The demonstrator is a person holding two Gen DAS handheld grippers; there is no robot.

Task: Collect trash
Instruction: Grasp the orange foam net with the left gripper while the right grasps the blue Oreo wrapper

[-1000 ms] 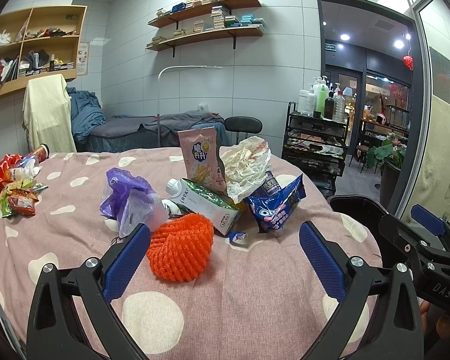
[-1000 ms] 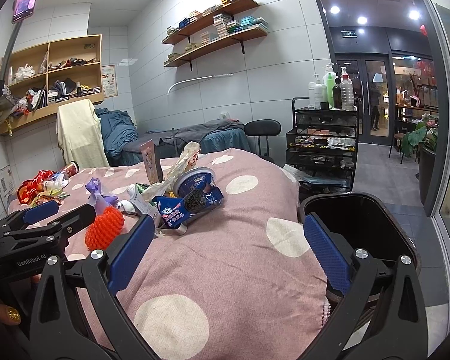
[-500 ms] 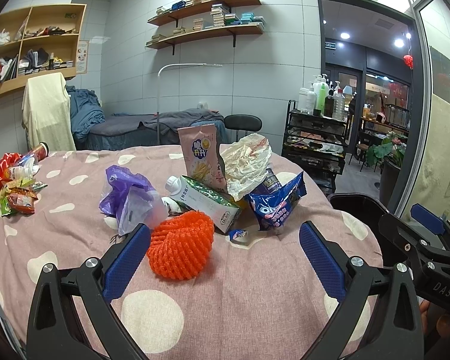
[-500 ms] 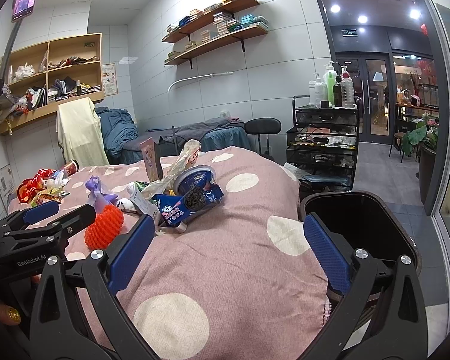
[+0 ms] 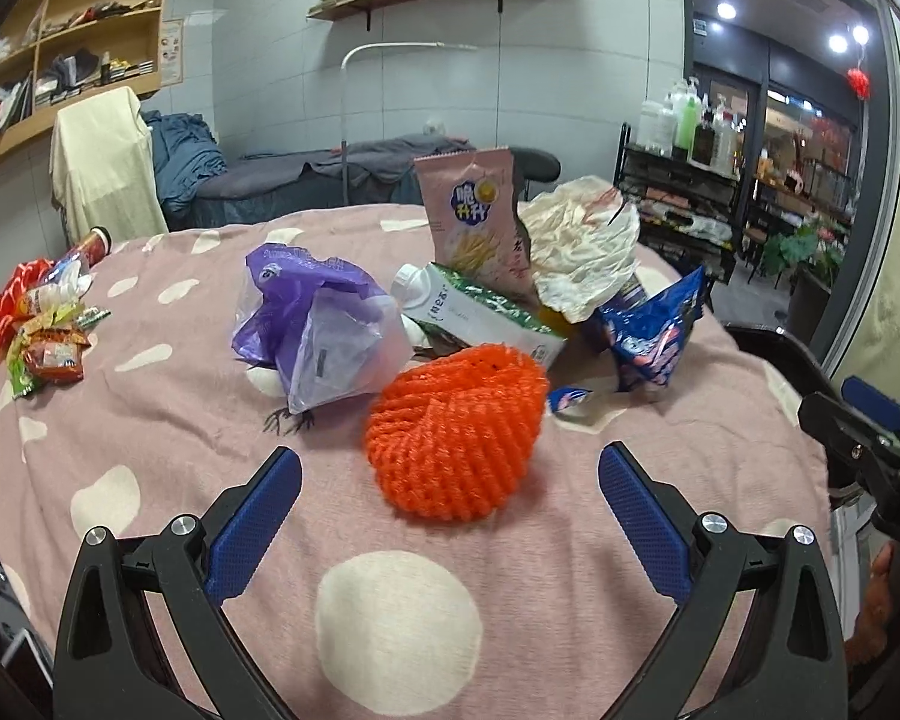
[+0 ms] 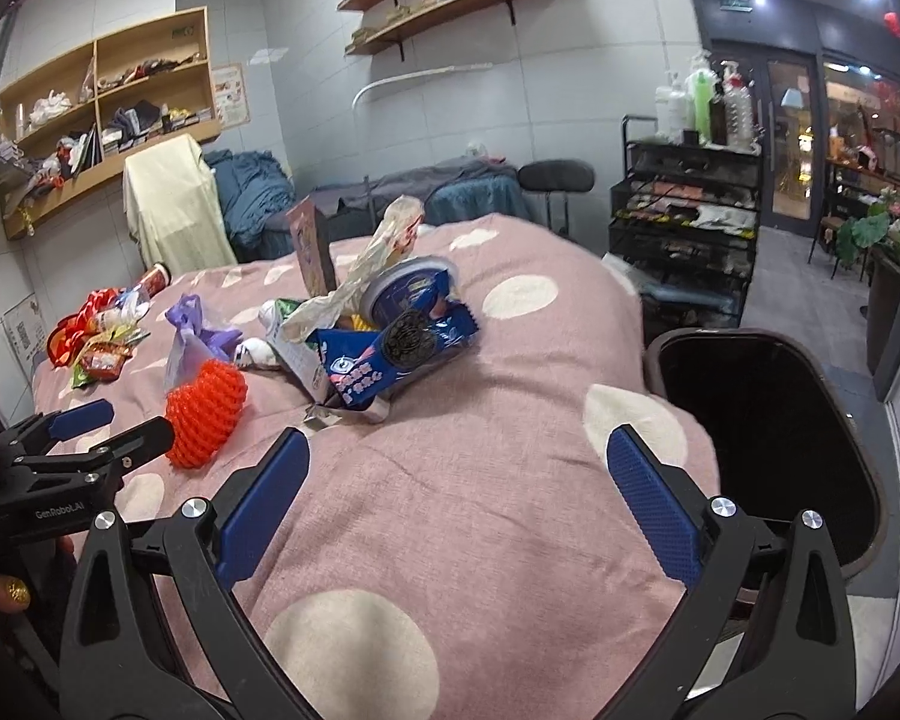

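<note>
hovering spread near the orange foam net, left tool; right tool also spread.

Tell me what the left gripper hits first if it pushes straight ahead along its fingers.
Most likely the orange foam net: it lies centred just beyond the open left gripper, nothing between them. Exact depth is unclear.

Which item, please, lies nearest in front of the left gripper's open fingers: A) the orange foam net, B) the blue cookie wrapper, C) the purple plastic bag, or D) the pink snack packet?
A: the orange foam net sits just ahead of the left gripper, centred between its spread fingers, while the other trash lies farther back on the pink cloth.
</note>
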